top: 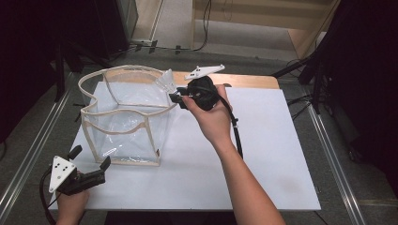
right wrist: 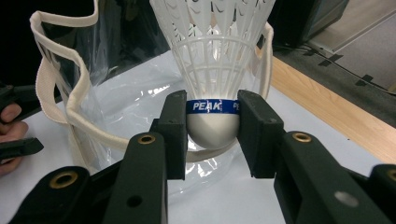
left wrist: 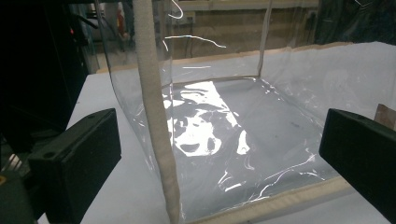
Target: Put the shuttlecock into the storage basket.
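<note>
Right gripper (right wrist: 213,133): fingers clamped on the rounded cork of a white plastic shuttlecock with a blue band (right wrist: 212,70), held at the rim of the clear, cream-trimmed plastic bag (top: 124,117) on the white tabletop (top: 263,159). Left gripper (top: 91,157): fingers spread wide, empty, near the bag's front corner.

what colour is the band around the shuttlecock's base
Blue with white "PEAK" lettering, on the shuttlecock; clearest in the right gripper view.
</note>
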A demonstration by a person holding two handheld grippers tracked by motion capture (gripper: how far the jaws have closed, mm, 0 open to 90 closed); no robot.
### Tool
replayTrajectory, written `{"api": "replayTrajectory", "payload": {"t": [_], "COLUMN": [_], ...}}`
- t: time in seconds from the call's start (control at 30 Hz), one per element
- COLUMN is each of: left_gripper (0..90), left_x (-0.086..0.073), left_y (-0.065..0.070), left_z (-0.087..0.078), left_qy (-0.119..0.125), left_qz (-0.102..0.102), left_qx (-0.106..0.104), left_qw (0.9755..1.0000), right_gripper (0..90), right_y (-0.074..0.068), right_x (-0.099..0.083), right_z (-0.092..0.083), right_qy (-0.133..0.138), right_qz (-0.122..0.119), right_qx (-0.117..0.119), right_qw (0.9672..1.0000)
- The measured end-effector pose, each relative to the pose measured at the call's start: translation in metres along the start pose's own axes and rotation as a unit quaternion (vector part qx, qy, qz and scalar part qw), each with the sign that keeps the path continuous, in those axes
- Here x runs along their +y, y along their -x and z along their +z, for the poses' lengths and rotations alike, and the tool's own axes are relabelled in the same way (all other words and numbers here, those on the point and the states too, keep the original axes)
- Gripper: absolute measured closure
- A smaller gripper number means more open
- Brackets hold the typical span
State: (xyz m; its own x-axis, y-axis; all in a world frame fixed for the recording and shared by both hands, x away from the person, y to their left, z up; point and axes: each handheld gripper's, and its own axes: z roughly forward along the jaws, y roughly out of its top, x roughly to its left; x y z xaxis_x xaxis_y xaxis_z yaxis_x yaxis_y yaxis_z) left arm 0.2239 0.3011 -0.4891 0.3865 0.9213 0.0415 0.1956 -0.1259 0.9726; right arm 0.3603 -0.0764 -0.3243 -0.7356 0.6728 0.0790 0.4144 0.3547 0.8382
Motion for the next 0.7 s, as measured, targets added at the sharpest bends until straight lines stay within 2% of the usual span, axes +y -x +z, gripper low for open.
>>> {"api": "replayTrajectory", "payload": {"t": [0.4, 0.43, 0.57, 0.7], "left_gripper": [0.0, 0.0, 0.0, 0.0], "left_x": [0.0001, 0.0001, 0.0001, 0.0001], "left_y": [-0.0002, -0.0002, -0.0003, -0.0004], "left_z": [0.0002, 0.0002, 0.0002, 0.0002], "left_qy": [0.0, 0.0, 0.0, 0.0], "left_qz": [-0.001, 0.0, -0.002, -0.003], "left_qx": [-0.001, -0.001, -0.001, -0.001], "left_qw": [1.0, 1.0, 1.0, 1.0], "right_gripper": [61.9, 59.5, 38.8, 22.7], "right_y": [-0.0018, -0.0013, 0.0011, 0.0013], "right_x": [0.0007, 0.0006, -0.0009, -0.0039], "right_z": [0.005, 0.0048, 0.0026, -0.0043], "right_qy": [0.002, 0.004, 0.015, 0.032], "right_qz": [0.0, 0.002, 0.002, -0.002], "right_qx": [0.002, 0.003, 0.02, 0.006], "right_qw": [1.0, 1.0, 0.9997, 0.9995]}}
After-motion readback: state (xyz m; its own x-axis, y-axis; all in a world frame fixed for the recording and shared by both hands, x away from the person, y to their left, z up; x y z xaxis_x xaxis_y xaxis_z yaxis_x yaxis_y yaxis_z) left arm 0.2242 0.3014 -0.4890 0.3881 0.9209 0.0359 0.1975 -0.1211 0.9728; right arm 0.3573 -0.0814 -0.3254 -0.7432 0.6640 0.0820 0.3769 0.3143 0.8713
